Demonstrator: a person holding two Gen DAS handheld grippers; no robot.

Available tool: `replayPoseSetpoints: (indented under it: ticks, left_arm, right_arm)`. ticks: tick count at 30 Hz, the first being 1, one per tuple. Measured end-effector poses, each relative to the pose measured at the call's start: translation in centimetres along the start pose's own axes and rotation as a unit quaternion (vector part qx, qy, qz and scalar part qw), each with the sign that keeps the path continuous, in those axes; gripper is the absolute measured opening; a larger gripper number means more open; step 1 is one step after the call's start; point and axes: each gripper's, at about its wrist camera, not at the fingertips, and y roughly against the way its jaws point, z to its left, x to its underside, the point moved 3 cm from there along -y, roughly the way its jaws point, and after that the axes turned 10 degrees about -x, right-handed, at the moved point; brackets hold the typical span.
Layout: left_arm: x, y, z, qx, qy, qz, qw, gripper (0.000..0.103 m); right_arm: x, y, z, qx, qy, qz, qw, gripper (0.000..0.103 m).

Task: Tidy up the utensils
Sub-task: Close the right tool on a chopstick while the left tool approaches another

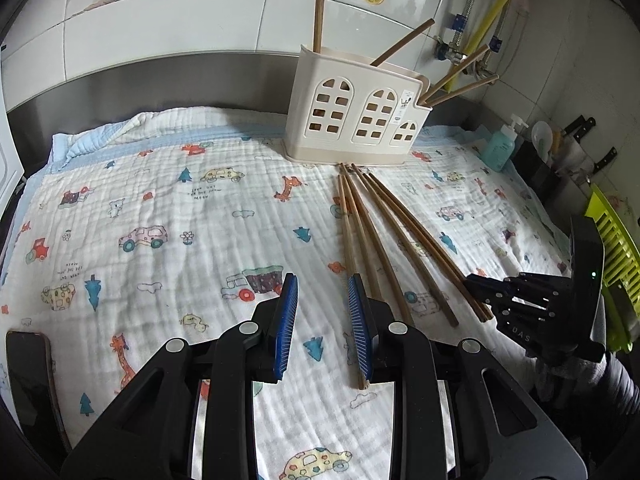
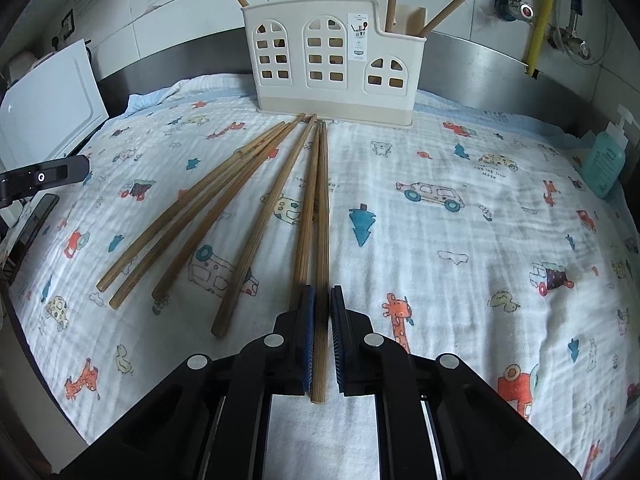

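Observation:
A cream utensil holder (image 2: 332, 56) shaped like a house stands at the back of a patterned cloth, with several wooden chopsticks upright in it; it also shows in the left wrist view (image 1: 356, 120). Several wooden chopsticks (image 2: 256, 200) lie fanned on the cloth in front of it, also visible in the left wrist view (image 1: 384, 240). My right gripper (image 2: 322, 300) straddles the rightmost chopstick (image 2: 322, 240), jaws narrowly apart with small gaps on both sides. My left gripper (image 1: 322, 288) is open and empty, with the leftmost chopstick (image 1: 352, 256) under its right finger.
A teal soap bottle (image 2: 604, 164) stands at the right edge, with knives and a green rack (image 1: 612, 240) beyond. A dark phone (image 1: 32, 380) lies at the cloth's left edge. A white board (image 2: 48, 112) leans at the left. Steel backsplash and pipes run behind.

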Motion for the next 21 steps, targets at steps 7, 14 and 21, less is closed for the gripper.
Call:
replayPoseSetpoints:
  ticks: [7,14,21]
  left_arm:
    - [1.7,-1.5,-1.8,0.015,-0.018,0.023,0.9995,0.027]
    - [3.0,-3.6,-3.3,0.019,-0.031,0.044,0.9983,0.027]
    - [3.4,-5.3,-3.8,0.000,-0.035,0.047,0.9983,0.025]
  right_arm:
    - [0.4,0.3,0.0,-0.002,-0.006,-0.006,1.000,0.008]
    - [0.8,0.6,0.0,-0.006,-0.011,-0.010,1.000,0.008]
    - [0.9,0.7,0.0,-0.008,-0.018,-0.016,1.000,0.007]
